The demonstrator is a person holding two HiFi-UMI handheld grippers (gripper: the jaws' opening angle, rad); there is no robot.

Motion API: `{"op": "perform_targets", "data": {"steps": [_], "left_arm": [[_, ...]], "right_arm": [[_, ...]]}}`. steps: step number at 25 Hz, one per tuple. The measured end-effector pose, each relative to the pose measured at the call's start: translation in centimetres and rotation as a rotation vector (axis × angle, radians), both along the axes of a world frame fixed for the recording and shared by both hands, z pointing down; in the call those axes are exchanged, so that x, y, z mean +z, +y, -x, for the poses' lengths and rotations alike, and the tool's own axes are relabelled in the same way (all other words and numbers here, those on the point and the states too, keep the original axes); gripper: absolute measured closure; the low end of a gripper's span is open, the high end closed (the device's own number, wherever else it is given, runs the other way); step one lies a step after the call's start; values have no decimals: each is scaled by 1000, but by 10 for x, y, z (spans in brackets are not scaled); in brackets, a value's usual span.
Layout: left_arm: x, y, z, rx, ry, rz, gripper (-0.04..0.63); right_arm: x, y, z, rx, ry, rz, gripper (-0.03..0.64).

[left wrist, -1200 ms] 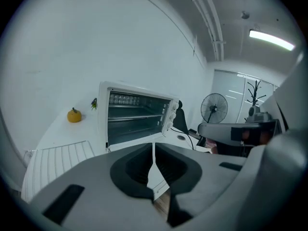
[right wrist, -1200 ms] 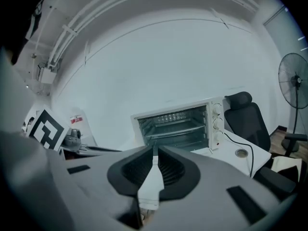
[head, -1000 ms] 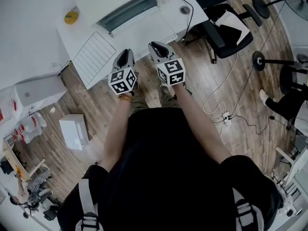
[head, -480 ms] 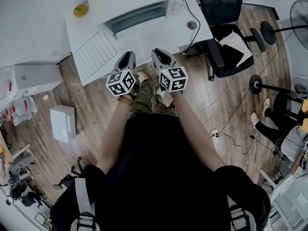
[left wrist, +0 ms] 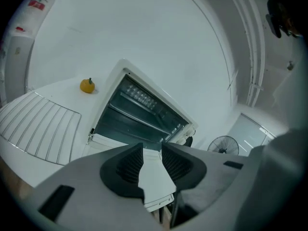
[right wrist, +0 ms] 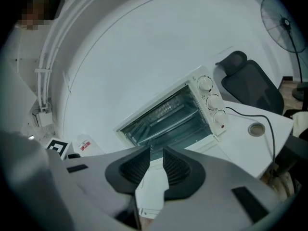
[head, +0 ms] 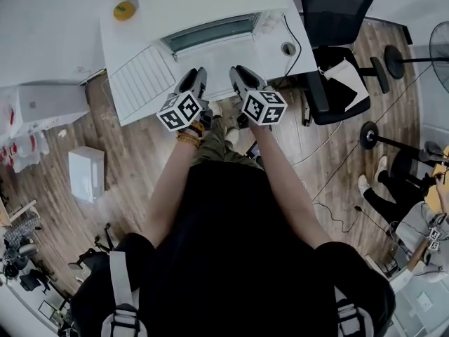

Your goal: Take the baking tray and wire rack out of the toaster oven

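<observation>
The white toaster oven (head: 210, 27) stands on the white table (head: 133, 34) with its door let down flat toward me (head: 217, 55). In the right gripper view its cavity (right wrist: 166, 117) shows heating rods and a shelf level; whether that is the tray I cannot tell. A white wire rack (head: 140, 81) lies on the table left of the oven, also seen as the rack (left wrist: 36, 129). My left gripper (head: 198, 77) and right gripper (head: 240, 72) hover side by side at the table's front edge, before the door. Both gripper (left wrist: 153, 153) and gripper (right wrist: 156, 159) have just been opening; nothing is between their jaws.
A small orange fruit (head: 125, 9) sits at the table's back left. A power cable runs to a round grommet (head: 287, 48) at the right. A black office chair (head: 337, 27) stands right of the table, and a white box (head: 85, 174) is on the floor left.
Both grippers have moved forward from over the floor to the table's front edge before the oven. Their marker cubes have rolled somewhat.
</observation>
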State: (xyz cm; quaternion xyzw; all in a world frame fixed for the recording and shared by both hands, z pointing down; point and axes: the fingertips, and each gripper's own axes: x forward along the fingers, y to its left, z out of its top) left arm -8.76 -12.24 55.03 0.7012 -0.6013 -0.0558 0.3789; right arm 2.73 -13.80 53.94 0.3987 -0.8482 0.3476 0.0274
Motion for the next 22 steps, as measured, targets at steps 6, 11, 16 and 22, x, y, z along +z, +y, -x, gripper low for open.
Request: {"op": "perform_targets", "data": {"steps": [6, 11, 16, 22], "left_arm": [[2, -38, 20, -83, 136, -7, 491], [13, -57, 34, -158, 239, 5, 488], [26, -72, 54, -267, 388, 6, 485], [36, -84, 64, -295, 470, 4, 485]], "right_arm": [[6, -42, 6, 39, -88, 86, 502], [18, -69, 9, 89, -150, 164, 499], [26, -95, 10, 179, -278, 283, 482], [39, -115, 13, 227, -288, 323, 472]]}}
